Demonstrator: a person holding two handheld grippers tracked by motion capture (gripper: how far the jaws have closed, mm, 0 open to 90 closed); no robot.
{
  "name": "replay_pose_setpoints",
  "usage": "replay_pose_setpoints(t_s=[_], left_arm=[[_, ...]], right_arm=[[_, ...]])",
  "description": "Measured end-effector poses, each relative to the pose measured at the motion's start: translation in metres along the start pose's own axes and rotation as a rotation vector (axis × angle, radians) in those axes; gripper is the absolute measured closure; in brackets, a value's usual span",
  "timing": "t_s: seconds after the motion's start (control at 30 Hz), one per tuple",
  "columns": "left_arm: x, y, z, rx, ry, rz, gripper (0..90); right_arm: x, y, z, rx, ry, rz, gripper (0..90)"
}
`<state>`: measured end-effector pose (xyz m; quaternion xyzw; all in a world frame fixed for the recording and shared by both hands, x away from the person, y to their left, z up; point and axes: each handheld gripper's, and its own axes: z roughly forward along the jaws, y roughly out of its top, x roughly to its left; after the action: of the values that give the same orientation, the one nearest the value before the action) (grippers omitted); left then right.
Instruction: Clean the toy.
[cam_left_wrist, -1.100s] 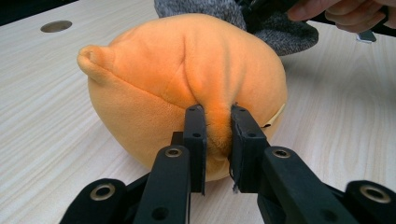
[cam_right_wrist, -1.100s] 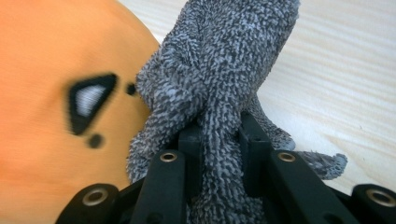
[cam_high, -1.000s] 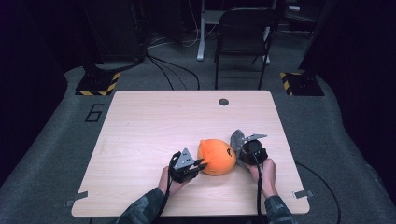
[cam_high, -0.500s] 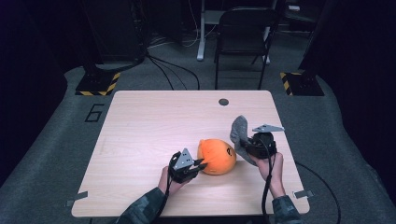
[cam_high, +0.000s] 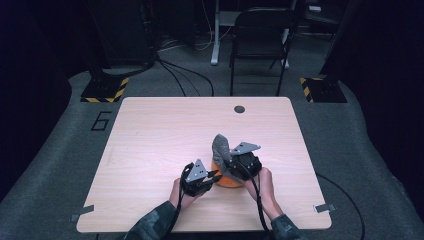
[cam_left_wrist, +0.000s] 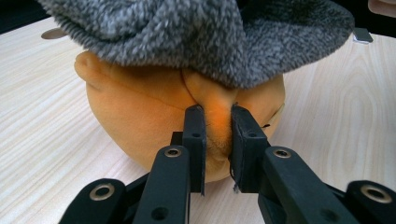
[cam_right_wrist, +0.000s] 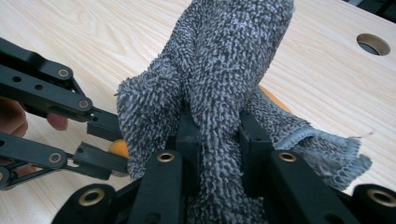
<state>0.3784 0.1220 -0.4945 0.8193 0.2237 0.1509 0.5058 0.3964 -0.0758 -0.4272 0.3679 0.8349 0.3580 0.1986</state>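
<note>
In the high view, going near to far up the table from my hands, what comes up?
Left claw pinching the orange plush toy, right claw gripping the grey cloth, then the round hole near the table's far edge.

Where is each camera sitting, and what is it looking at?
High view: above the table, looking down; both forearms and hands show.
Left gripper view: on the left gripper, its jaws pinching the orange toy.
Right gripper view: on the right gripper, its jaws clamping the grey cloth.
All share the toy and cloth.

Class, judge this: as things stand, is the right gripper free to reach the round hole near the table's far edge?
Probably not yet: the right gripper is shut on the grey cloth; the table toward the hole lies bare.
</note>
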Motion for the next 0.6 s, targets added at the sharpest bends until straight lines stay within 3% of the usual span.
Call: replay_pose_setpoints(t_s=[0.3,0.5,0.6], left_arm=[[0.000,-0.001,0.000,-0.002,-0.002,-0.001,77.9],[0.000,-0.001,0.000,0.003,-0.003,-0.001,77.9],[0.000,-0.001,0.000,0.002,-0.005,-0.003,77.9]], right_arm=[[-0.027,-0.013,-0.010,0.005,-0.060,0.069,73.8],[-0.051,-0.032,-0.012,0.061,-0.122,0.122,73.9],[-0.063,-0.041,-0.007,0.089,-0.130,0.156,74.0]])
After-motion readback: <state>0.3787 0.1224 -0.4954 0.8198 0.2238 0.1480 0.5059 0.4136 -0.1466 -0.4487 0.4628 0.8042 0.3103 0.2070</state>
